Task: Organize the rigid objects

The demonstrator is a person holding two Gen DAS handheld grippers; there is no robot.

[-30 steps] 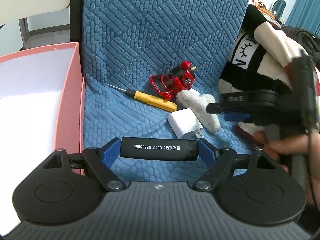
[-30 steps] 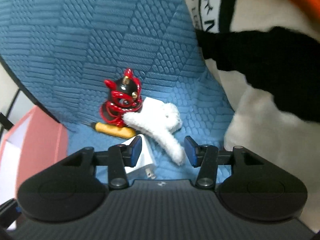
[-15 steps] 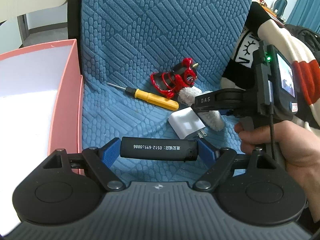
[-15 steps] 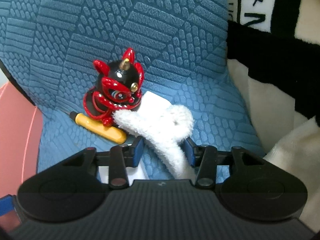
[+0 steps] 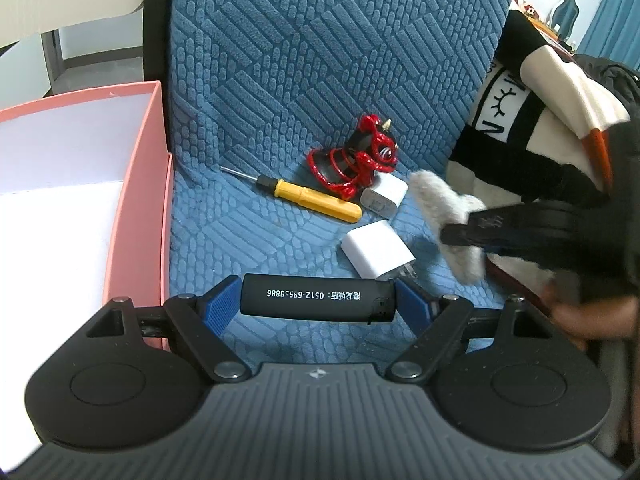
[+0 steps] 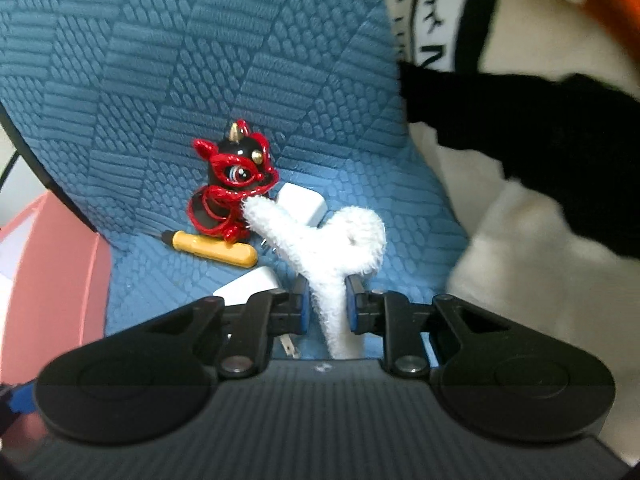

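Blue cushion point(image 5: 320, 80) holds figurine point(image 6: 232, 188), screwdriver point(image 5: 308, 198), chargers beside pink box point(image 5: 136, 208).

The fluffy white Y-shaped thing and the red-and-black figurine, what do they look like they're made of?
Fluffy white thing: seemingly plush or fleece, with a fuzzy matte nap; the core is hidden. Figurine: likely glazed ceramic, resin or hard plastic, judging by its glossy highlights.
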